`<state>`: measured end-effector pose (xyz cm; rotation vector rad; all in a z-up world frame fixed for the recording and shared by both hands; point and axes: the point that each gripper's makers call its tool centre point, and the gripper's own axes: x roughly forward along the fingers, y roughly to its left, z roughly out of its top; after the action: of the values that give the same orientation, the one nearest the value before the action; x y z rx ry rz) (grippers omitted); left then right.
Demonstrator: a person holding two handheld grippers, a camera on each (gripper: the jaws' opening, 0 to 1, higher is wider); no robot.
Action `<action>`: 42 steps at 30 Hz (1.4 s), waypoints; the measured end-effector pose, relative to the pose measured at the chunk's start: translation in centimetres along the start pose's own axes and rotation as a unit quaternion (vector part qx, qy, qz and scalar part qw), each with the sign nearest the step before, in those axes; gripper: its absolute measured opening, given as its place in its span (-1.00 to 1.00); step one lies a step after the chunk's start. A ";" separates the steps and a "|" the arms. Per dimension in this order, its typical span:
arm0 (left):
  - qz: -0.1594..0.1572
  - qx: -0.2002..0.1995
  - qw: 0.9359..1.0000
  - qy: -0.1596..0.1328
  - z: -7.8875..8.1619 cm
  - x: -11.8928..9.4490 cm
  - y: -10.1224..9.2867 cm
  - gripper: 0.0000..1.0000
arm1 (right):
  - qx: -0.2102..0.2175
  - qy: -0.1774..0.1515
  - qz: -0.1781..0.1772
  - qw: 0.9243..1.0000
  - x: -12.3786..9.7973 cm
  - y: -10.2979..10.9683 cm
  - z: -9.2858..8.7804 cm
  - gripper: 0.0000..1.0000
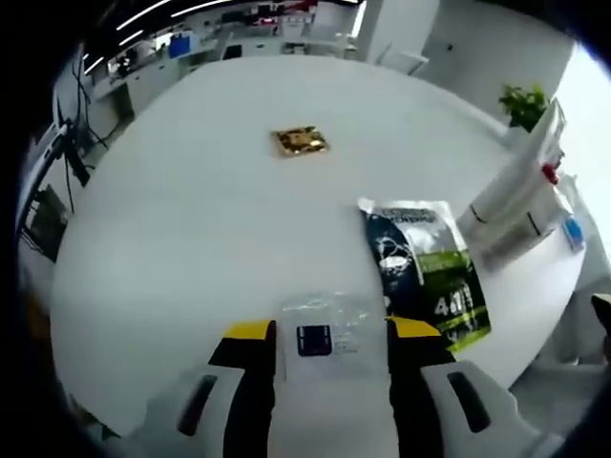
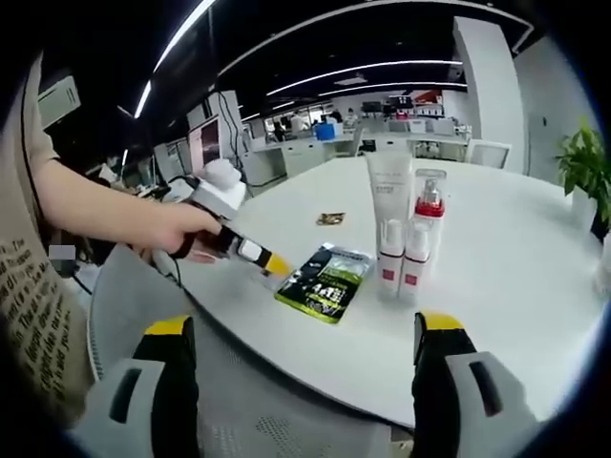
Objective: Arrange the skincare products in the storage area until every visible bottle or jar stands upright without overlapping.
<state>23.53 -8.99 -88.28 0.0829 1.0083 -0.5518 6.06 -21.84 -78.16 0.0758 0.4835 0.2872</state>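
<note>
A cluster of skincare products stands upright on the round white table (image 2: 496, 286): a tall white tube (image 2: 389, 196), a red-capped bottle (image 2: 431, 212) and two small white bottles with red labels (image 2: 389, 260) (image 2: 414, 265). In the left gripper view the same cluster (image 1: 511, 196) sits at the right edge. My left gripper (image 1: 331, 332) is open over the table's near edge, with a small clear sachet (image 1: 325, 334) lying between its yellow-tipped jaws. A hand (image 2: 181, 234) holds the left gripper (image 2: 270, 263) beside a green pouch. My right gripper (image 2: 305, 329) is open, off the table, with nothing between its jaws.
A green and black pouch (image 2: 325, 280) (image 1: 430, 277) lies flat left of the bottles. A small gold packet (image 1: 300, 141) (image 2: 331, 218) lies farther out on the table. A grey mesh chair (image 2: 239, 382) is under my right gripper. A potted plant (image 2: 582, 167) stands beyond the table.
</note>
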 end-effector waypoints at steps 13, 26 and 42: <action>-0.036 0.007 0.999 -0.029 1.1 -3.0 1.2 0.11 | -0.002 0.003 -0.019 1.000 0.1 -0.4 -0.2 0.89; -0.098 0.064 0.991 -0.071 1.6 -6.3 1.0 0.51 | 0.007 0.005 -0.038 0.999 0.3 -1.2 0.0 0.89; -0.111 0.095 0.985 -0.093 0.2 -10.5 3.4 0.69 | 0.004 0.010 -0.045 0.999 0.5 -1.5 0.1 0.88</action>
<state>21.03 -1.93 -80.22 0.0868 0.7845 -0.8447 6.89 -23.12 -78.44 0.0580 0.5054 0.1983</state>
